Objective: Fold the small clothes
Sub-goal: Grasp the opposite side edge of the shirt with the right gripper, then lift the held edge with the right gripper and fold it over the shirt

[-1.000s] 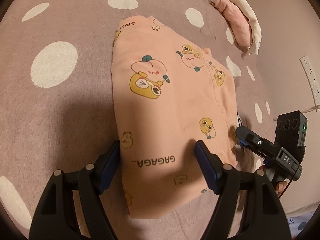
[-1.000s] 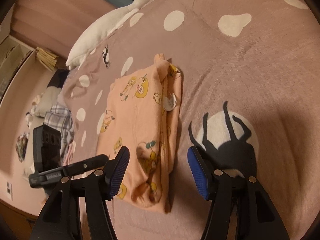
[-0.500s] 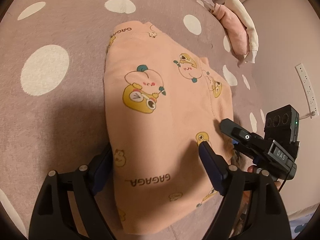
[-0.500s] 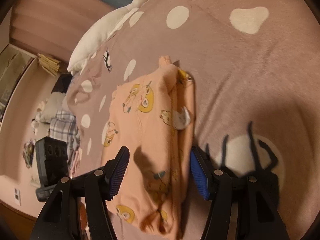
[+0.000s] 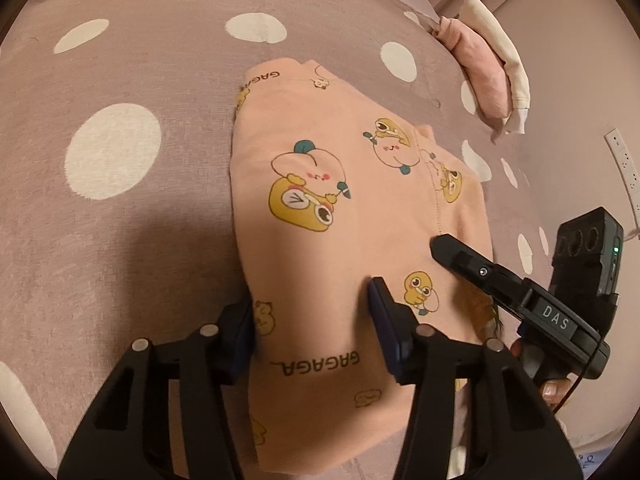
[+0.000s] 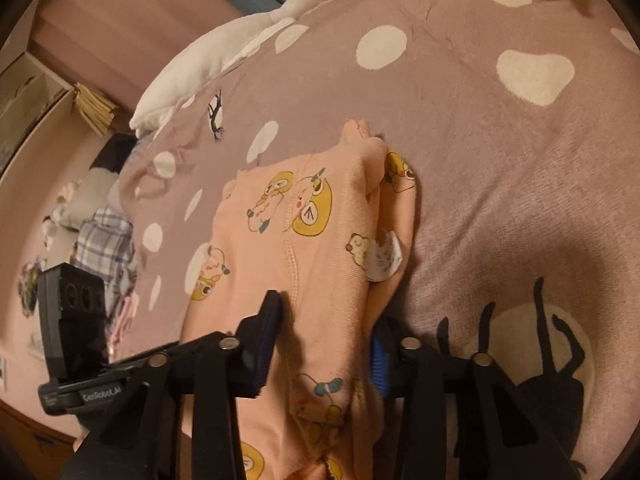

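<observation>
A small peach garment (image 5: 352, 216) printed with yellow cartoon ducks and "GAGAGA" lies folded on the mauve polka-dot bedspread (image 5: 120, 208). My left gripper (image 5: 312, 328) is open, its jaws straddling the garment's near left edge. My right gripper (image 6: 324, 344) is open, its jaws straddling the garment's (image 6: 320, 240) layered right edge; it also shows in the left wrist view (image 5: 492, 276) low over the garment's right side.
A pink and white pillow (image 5: 488, 68) lies at the far right by a wall. A white goose plush (image 6: 240, 44) lies along the bed's far side. A plaid cloth (image 6: 104, 240) and clutter sit beyond the bed's left edge.
Both grippers have moved forward over the garment's edges, and their jaws have narrowed. The garment's edges are slightly lifted and bunched between the jaws.
</observation>
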Available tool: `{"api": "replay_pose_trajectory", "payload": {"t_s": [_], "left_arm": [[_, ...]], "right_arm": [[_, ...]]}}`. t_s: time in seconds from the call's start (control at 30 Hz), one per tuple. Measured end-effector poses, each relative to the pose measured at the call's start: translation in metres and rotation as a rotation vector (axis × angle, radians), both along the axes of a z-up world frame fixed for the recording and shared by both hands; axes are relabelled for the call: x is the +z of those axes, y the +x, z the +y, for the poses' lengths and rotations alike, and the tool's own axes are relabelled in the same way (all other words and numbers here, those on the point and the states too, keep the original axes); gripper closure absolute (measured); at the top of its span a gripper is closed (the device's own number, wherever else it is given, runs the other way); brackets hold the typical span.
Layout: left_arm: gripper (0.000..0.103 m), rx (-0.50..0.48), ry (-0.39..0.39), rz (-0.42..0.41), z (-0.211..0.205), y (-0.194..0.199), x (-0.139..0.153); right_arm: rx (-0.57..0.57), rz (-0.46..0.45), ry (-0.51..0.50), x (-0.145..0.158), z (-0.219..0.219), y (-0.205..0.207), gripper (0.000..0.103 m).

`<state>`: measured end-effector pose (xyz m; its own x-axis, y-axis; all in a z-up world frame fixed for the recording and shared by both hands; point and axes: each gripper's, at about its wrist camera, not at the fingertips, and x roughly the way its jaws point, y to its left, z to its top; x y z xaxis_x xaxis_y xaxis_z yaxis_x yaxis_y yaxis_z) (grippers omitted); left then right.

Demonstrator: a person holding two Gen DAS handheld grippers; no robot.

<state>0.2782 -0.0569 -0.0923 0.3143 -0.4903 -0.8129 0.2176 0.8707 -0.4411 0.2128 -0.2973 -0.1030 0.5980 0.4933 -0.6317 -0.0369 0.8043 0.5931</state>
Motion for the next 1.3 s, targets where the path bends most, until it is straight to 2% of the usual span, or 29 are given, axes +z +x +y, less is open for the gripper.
{"api": "replay_pose_trajectory", "payload": {"t_s": [0.23, 0.43, 0.7, 1.3], "left_arm": [[0.057, -0.002, 0.078, -0.045, -0.007, -0.004, 0.005], [0.065, -0.002, 0.091, -0.066, -0.004, -0.005, 0.006], [0.072, -0.04, 0.123, -0.13, -0.009, -0.013, 0.013], [0.073, -0.037, 0.089, -0.192, 0.003, -0.028, 0.035]], "right_arm": [[0.005, -0.041, -0.142, 0.015, 0.018, -0.002, 0.073], [0.026, -0.088, -0.23, 0.028, 0.032, -0.006, 0.076], [0.048, -0.146, -0.258, 0.039, 0.042, -0.012, 0.078], [0.094, -0.263, -0.258, 0.072, 0.06, -0.034, 0.079]]}}
